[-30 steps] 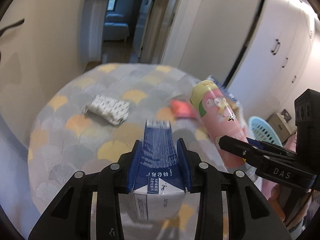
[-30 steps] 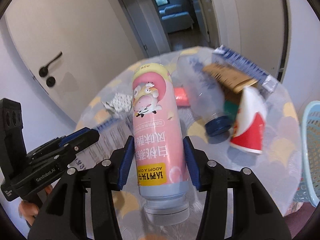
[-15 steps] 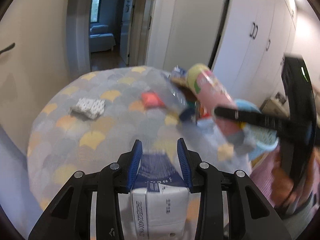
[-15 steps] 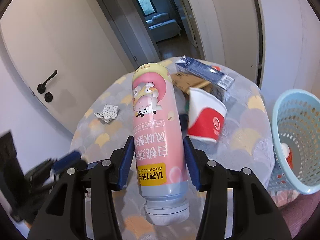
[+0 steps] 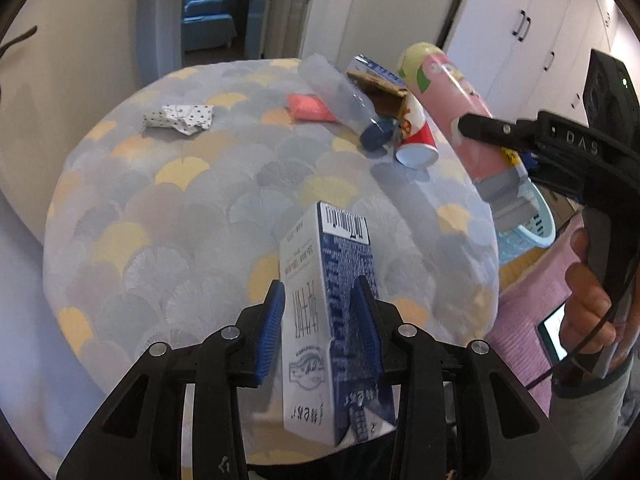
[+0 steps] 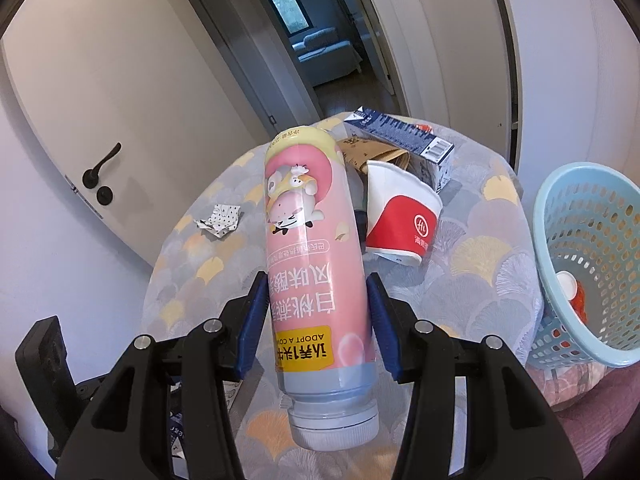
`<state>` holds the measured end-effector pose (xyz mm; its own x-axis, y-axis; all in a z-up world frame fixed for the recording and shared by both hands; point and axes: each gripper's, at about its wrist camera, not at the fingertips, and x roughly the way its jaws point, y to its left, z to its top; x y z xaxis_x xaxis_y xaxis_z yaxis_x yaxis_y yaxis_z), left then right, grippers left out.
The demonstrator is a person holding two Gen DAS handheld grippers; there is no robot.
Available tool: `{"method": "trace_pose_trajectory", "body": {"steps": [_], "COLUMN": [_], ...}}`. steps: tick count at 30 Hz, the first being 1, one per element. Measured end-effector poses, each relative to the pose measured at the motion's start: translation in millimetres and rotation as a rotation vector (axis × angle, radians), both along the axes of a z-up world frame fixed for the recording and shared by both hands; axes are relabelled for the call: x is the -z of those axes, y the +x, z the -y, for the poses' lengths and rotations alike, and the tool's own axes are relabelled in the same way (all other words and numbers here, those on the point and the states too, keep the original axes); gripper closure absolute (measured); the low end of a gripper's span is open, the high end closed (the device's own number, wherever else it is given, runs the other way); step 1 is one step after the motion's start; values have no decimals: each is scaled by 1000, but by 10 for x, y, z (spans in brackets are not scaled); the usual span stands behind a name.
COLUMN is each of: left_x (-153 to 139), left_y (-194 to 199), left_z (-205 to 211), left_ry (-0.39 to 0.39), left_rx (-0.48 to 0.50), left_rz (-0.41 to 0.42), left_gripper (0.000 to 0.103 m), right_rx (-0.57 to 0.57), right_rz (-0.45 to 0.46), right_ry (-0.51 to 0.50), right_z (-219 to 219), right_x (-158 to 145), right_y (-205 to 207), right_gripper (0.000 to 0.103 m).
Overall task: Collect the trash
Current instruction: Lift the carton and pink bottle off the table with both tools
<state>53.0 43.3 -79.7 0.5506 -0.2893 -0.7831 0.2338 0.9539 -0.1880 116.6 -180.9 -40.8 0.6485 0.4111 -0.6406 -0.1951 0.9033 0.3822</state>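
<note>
Left gripper (image 5: 320, 316) clamps milk carton (image 5: 326, 304); right gripper (image 6: 316, 320) clamps pink bottle (image 6: 312, 240).

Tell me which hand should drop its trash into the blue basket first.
Right, likely. The right tongs hold the pink bottle with the basket close on that side. The left tongs, holding the carton, sit farther from it.

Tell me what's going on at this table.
A person is clearing trash with two handheld grippers. The left gripper holds a blue-and-white milk carton; the right gripper holds a pink yogurt bottle upside down. Both items are lifted above the round table. A paper cup, another carton and a crumpled wrapper remain; the blue basket stands alongside.
</note>
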Motion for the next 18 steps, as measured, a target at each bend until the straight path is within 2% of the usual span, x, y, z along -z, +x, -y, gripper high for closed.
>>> {"method": "trace_pose_trajectory", "body": {"steps": [6,13,18], "left_x": [73,325,334], "left_y": [-81,-75,-66], "left_z": [155,390,457], "left_ry": [53,111,136], "left_rx": [34,59,39], "left_rz": [-43,-107,-72], "left_gripper": [49,45,49], "right_rx": [4,13,18], "right_rz": [2,3,13], "right_ry": [14,35,38], "right_z": [68,178,255], "right_x": [-2,7,-2], "right_y": [-61,-107,-164], "right_gripper": [57,57,57]}}
